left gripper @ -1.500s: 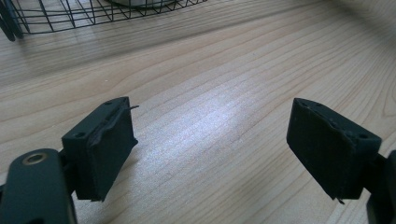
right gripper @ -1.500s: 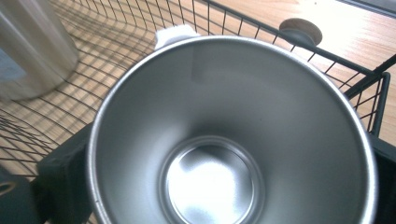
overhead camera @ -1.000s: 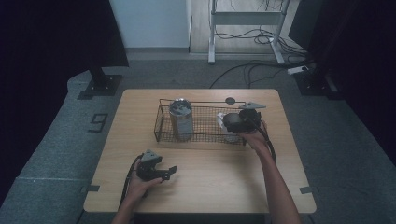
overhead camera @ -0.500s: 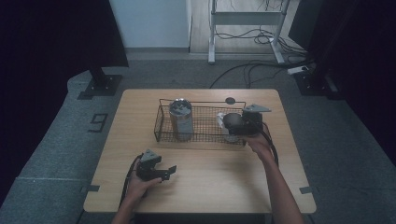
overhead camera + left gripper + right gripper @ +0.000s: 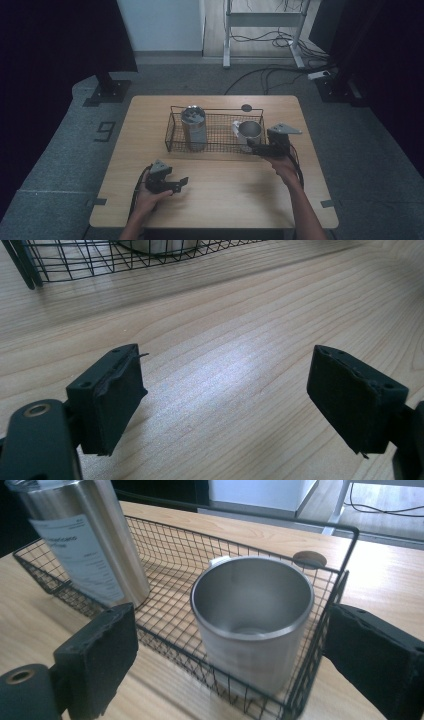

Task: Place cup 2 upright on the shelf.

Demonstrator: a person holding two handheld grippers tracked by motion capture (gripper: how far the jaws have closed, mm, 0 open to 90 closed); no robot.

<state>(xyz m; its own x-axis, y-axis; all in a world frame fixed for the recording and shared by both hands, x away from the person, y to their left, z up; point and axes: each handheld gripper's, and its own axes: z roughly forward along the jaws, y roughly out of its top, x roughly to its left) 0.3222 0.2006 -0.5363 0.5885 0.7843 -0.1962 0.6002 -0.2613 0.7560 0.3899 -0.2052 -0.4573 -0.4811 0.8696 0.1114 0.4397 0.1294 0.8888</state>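
Note:
A black wire basket (image 5: 215, 109) stands at the middle back of the wooden table (image 5: 225, 200). In it a tall steel tumbler (image 5: 193, 127) with a paper label stands upright at the left, and an empty steel mug (image 5: 248, 131) stands upright at the right. My right gripper (image 5: 254, 146) hovers just outside the basket's front right corner, open, and its pads touch nothing. The right gripper view has the mug (image 5: 250, 610) behind the basket wire (image 5: 240, 516), with the tumbler (image 5: 90, 545) farther left. My left gripper (image 5: 181, 182) rests near the table's front left, its jaws apart over bare wood (image 5: 225, 390).
A small dark round disc (image 5: 246, 107) lies on the table just behind the basket. Bare wood stretches between the basket and the front edge. Beyond the table are grey carpet, a desk frame (image 5: 260, 20) and floor cables (image 5: 280, 75).
My right gripper has drawn back from over the mug toward the basket's front right corner, leaving the mug standing in the basket. The left gripper has stayed put.

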